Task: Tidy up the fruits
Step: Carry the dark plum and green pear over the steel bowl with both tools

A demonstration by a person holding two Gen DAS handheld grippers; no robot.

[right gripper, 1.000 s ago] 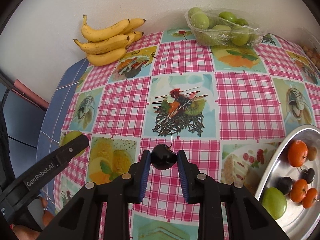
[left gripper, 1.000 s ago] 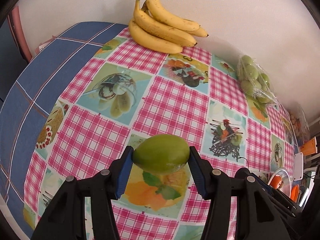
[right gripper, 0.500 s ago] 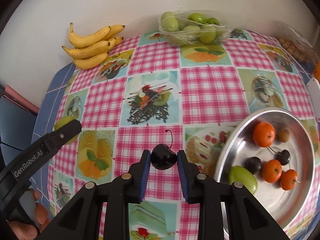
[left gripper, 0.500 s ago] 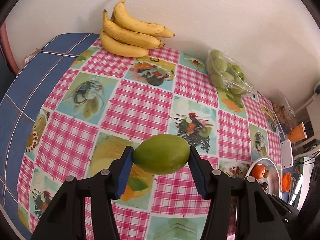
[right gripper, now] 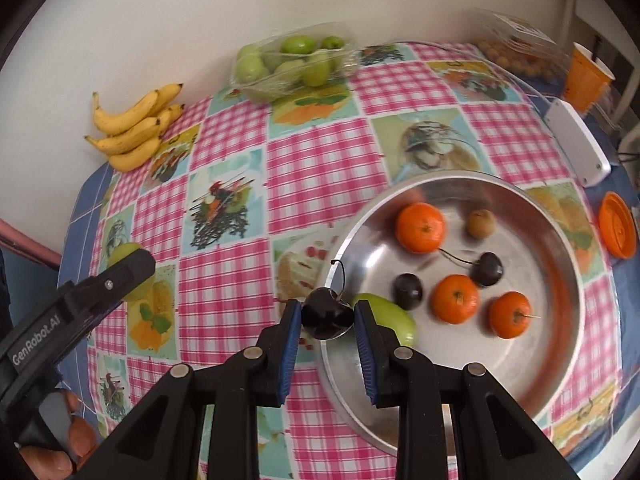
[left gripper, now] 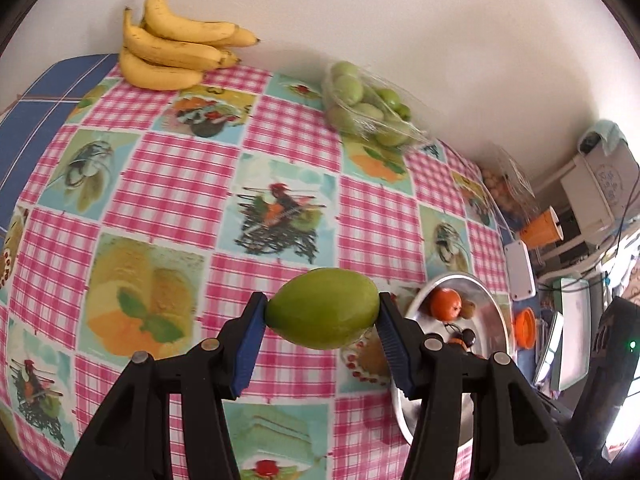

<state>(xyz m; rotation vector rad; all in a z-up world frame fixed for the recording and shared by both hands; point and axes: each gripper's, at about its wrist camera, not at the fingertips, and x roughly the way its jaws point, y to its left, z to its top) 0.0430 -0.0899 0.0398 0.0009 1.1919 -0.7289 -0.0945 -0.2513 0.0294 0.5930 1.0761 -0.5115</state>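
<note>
Pink-checked tablecloth against a white wall; left fingers clamped on green fruit, right fingers on cherry.

The counter is wearing a pink-checked cloth with food pictures, blue showing at its edges. A bunch of bananas is lying at the far left against the wall, and a clear-wrapped tray of green fruit is sitting further along the same wall. A round metal tray is resting at the near right. Beyond it, a white box, an orange cup and an orange lid are lining the right edge, with a clear pack of small yellowish fruit sitting in the far corner.
</note>
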